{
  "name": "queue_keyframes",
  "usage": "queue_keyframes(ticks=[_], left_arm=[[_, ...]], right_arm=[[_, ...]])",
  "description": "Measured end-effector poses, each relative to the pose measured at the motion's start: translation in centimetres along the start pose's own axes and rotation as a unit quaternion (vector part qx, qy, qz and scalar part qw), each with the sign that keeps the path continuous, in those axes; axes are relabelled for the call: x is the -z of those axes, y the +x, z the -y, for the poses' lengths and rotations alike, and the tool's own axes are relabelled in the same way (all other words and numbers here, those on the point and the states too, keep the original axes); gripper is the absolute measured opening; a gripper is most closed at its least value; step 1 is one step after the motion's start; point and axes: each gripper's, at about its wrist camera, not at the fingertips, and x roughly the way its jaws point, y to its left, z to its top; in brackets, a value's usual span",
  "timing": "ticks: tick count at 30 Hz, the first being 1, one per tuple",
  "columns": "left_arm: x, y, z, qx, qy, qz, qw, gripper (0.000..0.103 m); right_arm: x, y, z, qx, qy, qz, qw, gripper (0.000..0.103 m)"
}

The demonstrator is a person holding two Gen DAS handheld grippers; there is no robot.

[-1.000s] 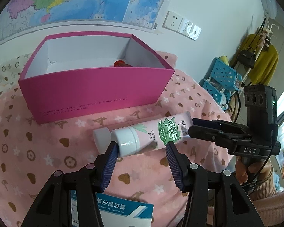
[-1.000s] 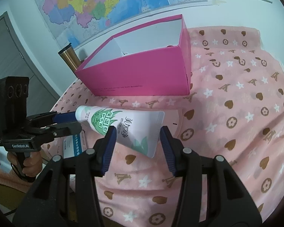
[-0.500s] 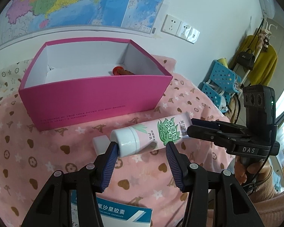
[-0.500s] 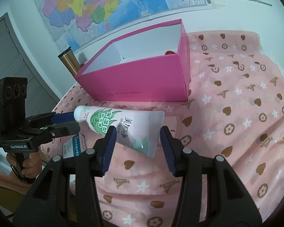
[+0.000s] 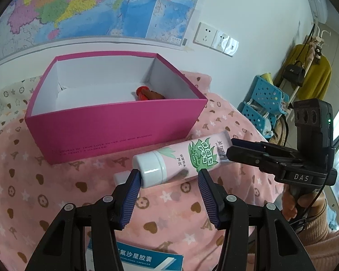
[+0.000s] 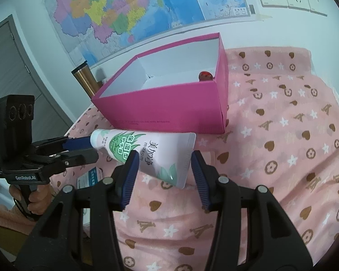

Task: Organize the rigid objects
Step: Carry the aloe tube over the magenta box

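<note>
Compared with a second ago, the tube (image 5: 180, 161) hangs higher over the pink patterned cloth (image 5: 22, 185), and the view looks deeper into the pink box (image 5: 115, 133), so more of the red-capped item (image 5: 147, 94) on its white floor is visible. Both grippers hold the tube in the same way as before.

There is one tube, one pink box, one red-capped item inside it, one small white object (image 5: 122, 177) on the cloth just under the tube's cap, and one blue and white medicine carton (image 5: 144, 259) at the bottom of the left wrist view. Two grippers are at work.

In the left wrist view the left gripper (image 5: 168, 181) is clamped on the white cap end of the tube, at the lower centre of the frame. The right gripper (image 5: 231, 151) enters from the right side and pinches the flat crimped end. In the right wrist view the right gripper (image 6: 163, 166) sits at the lower centre, closed on the flat end of the tube (image 6: 147, 151), while the left gripper (image 6: 90, 146) comes from the left. The tube lies almost level in the air, in front of the box's near wall (image 6: 169, 110). A hand (image 6: 37, 201) grips the left handle at the lower left.
</note>
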Motion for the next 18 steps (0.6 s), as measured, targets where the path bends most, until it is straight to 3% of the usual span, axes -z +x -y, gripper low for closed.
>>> queue_keyframes(ticks=[18], left_arm=[[-1.6, -0.3, -0.5, -0.01, 0.002, 0.015, 0.9998, 0.052]], right_arm=[[-2.0, -0.2, -0.7, 0.005, -0.028, 0.013, 1.0, 0.051]])
